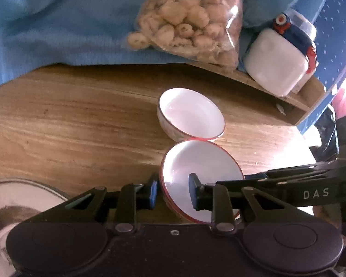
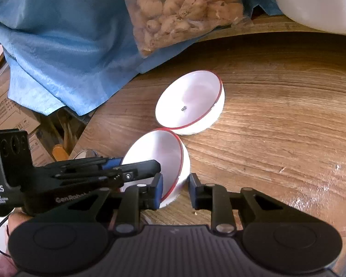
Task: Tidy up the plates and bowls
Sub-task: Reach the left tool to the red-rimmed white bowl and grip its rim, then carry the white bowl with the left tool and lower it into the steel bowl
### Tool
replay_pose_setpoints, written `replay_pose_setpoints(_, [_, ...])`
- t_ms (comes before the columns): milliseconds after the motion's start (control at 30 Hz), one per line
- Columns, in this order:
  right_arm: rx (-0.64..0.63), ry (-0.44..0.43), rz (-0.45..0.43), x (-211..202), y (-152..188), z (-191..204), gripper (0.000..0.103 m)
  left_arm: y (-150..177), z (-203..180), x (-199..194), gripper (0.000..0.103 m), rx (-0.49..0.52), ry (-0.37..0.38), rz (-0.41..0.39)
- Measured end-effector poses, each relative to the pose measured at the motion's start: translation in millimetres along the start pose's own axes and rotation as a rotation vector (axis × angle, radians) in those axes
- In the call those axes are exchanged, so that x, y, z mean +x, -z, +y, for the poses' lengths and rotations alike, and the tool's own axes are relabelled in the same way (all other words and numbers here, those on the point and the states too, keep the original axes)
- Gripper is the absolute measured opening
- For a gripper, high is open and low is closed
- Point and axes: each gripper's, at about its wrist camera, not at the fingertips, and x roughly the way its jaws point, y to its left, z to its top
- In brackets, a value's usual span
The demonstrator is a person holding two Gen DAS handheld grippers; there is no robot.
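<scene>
A wooden table carries two white bowls touching rim to rim, the far bowl at 12 o'clock of the near bowl. Both the left gripper and the right gripper pinch the near bowl's wall, one on each side. A blue cloth and a snack bag lie behind.

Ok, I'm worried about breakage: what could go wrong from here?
The left gripper and right gripper pinch the near bowl only by its thin rim, on opposite sides; uneven lifting could tip or drop it. The far bowl sits almost touching it, so a swing might chip both.
</scene>
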Motion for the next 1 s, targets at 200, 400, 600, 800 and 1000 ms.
replay_pose_setpoints(200, [0.031, 0.010, -0.015, -1, 2, 0, 0.023, 0, 2, -2, 0.023, -0.048, -0.007, -0.025])
replay_pose_setpoints(400, [0.084, -0.017, -0.023, -7, 2, -7, 0.014, -3, -1, -18, 0.021, -0.066, -0.013, -0.106])
replay_pose_setpoints(600, [0.086, -0.026, -0.067, -13, 0, -3, 0.013, -7, -10, -33, 0.020, -0.038, -0.027, -0.199])
replay_pose_setpoints(800, [0.089, -0.035, -0.091, -14, -3, -1, 0.013, -6, -8, -38, 0.020, -0.064, -0.018, -0.220])
replay_pose_setpoints(1000, [0.059, -0.049, -0.143, -33, -6, 10, 0.013, -7, -19, -60, 0.020, -0.040, -0.001, -0.289])
